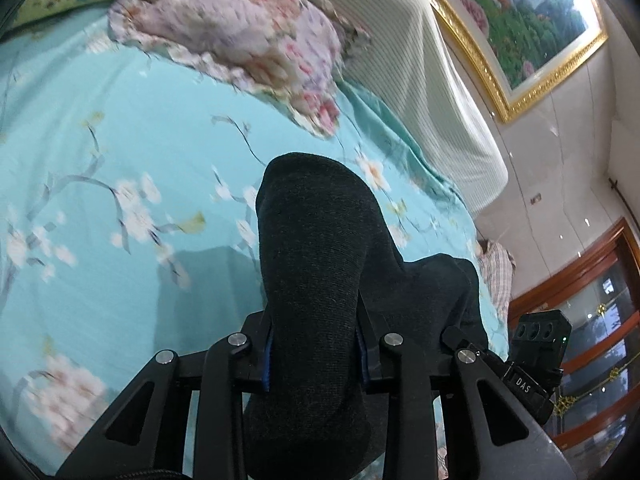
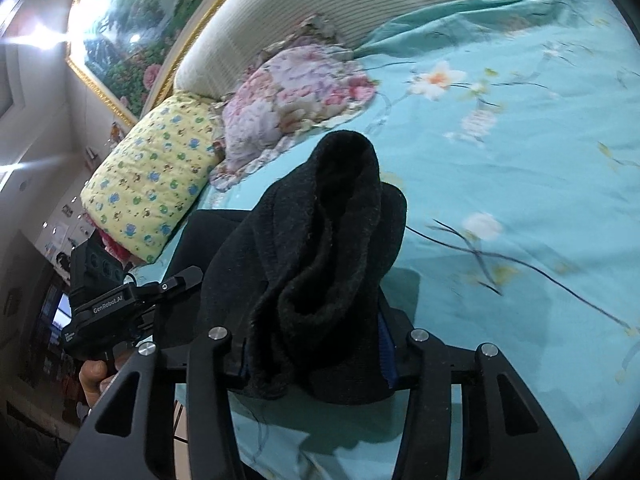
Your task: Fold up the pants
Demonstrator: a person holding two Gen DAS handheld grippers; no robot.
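Note:
The dark charcoal pants [image 1: 312,264] are lifted above the turquoise flowered bedsheet [image 1: 100,208]. My left gripper [image 1: 314,352] is shut on a bunched fold of the pants, which drapes over and hides its fingertips. In the right wrist view my right gripper [image 2: 316,360] is shut on another thick bunch of the pants [image 2: 328,240], with the fleecy inside showing. The left gripper [image 2: 104,304] shows at the left of the right wrist view, beside the hanging cloth. The right gripper's body [image 1: 536,344] shows at the right of the left wrist view.
A pink flowered pillow [image 1: 248,40] and a yellow patterned pillow [image 2: 156,176] lie at the head of the bed against a cream ribbed headboard [image 1: 420,64]. A gold-framed painting [image 1: 520,20] hangs above. A checked cloth [image 1: 496,276] lies at the bed's edge.

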